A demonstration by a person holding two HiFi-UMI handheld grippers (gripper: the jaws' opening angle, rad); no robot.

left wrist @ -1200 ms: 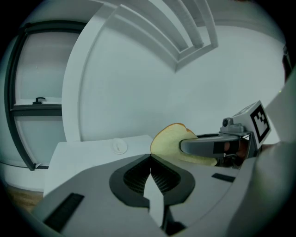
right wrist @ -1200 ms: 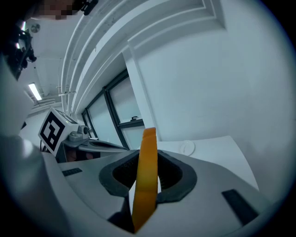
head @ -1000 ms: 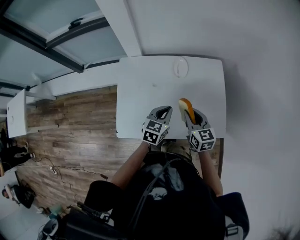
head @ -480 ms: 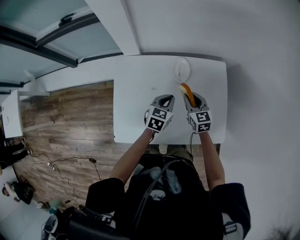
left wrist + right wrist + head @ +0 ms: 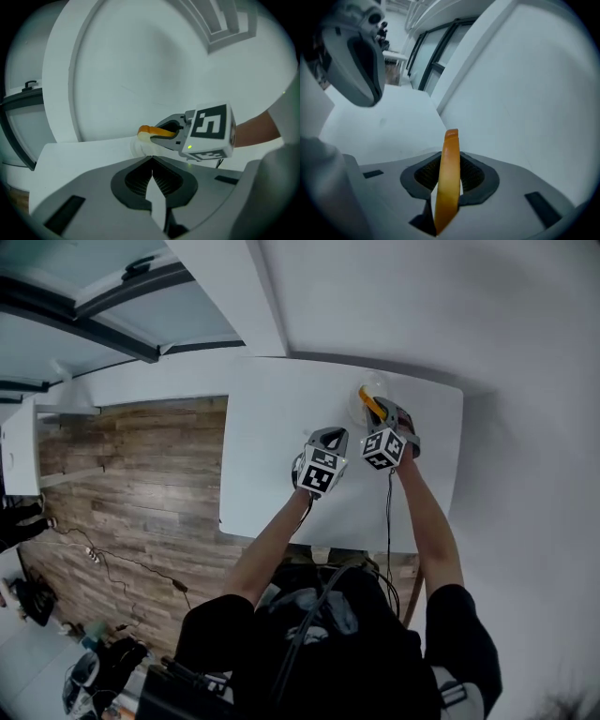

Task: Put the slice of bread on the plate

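Observation:
A slice of bread (image 5: 372, 406) with an orange crust is clamped edge-on in my right gripper (image 5: 377, 411), which is shut on it. It hangs over the near right part of the small white plate (image 5: 357, 397) at the far side of the white table (image 5: 272, 456). In the right gripper view the bread (image 5: 449, 173) stands upright between the pads. My left gripper (image 5: 328, 435) hovers shut and empty over the table, just left of the right one. In the left gripper view its jaws (image 5: 151, 159) meet, with the bread (image 5: 151, 131) and the plate (image 5: 136, 148) beyond.
The table's far edge lies close behind the plate, with a white wall (image 5: 394, 306) behind it. Its left edge drops to a wooden floor (image 5: 141, 474). A window frame (image 5: 84, 306) runs at the far left. A cable (image 5: 388, 521) trails from the right gripper.
Both grippers have moved away from the person across the table. The right one has rolled and carried the bread from the near edge to over the plate.

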